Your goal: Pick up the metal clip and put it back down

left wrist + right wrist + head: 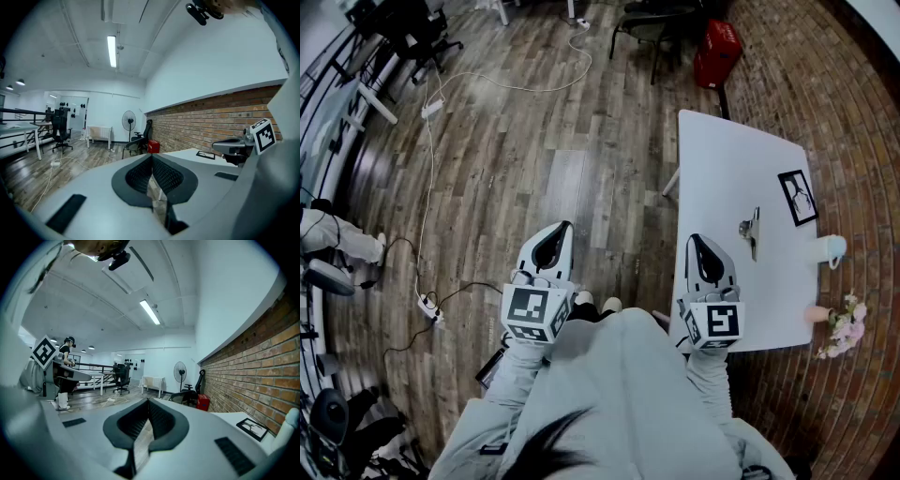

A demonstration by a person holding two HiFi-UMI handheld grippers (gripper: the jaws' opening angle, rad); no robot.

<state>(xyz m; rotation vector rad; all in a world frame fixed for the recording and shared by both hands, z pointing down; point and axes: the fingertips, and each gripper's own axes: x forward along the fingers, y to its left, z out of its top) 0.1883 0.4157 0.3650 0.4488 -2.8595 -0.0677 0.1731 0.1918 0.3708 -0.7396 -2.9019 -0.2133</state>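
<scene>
The metal clip lies on the white table, a little past and to the right of my right gripper. That gripper hovers over the table's near left part, shut with nothing between its jaws. In the right gripper view its jaws meet at the tips and the clip is out of sight. My left gripper hangs over the wooden floor left of the table, also shut and empty; in its own view the tips touch.
A framed picture lies at the table's right side, a white mug and pink flowers near its right edge. A red box and a black chair stand beyond the table. Cables run across the floor.
</scene>
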